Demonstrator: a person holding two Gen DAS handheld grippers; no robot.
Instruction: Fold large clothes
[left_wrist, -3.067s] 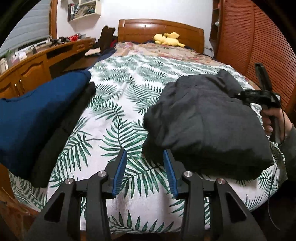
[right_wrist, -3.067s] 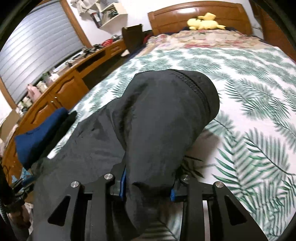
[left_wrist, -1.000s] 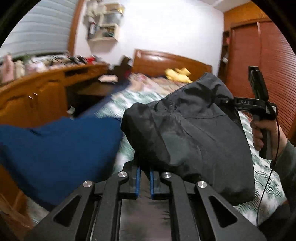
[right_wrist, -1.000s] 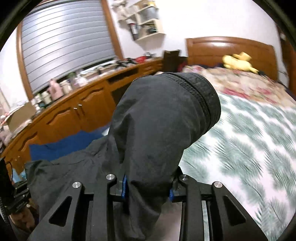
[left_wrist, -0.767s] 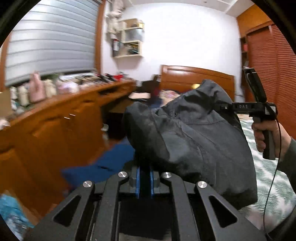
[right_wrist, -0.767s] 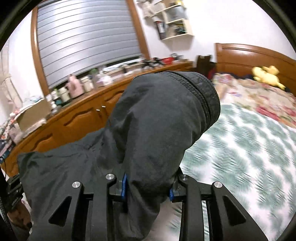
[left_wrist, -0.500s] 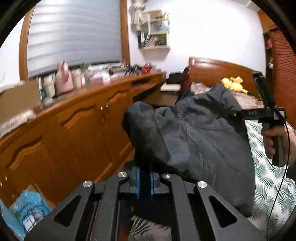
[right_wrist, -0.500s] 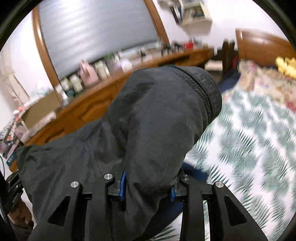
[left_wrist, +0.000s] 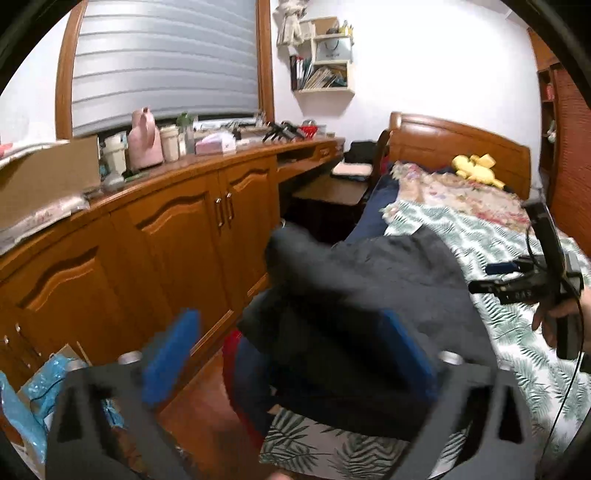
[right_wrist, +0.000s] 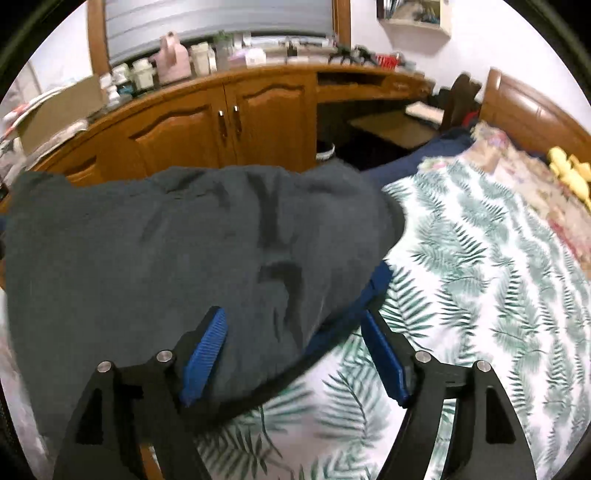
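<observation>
Both grippers stand wide apart, gripping nothing. The left gripper (left_wrist: 291, 354) and right gripper (right_wrist: 295, 354) flank the dark folded garment (right_wrist: 177, 251), which lies at the bed's (right_wrist: 480, 277) left edge, atop a blue garment (right_wrist: 376, 280) beside the wooden cabinets (left_wrist: 177, 236).

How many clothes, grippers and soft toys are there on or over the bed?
Clothes: 2, the dark grey garment and the blue garment under it
Grippers: 2, the left gripper and the right gripper, both open
Soft toys: 1, the yellow soft toy
Total: 5
</observation>
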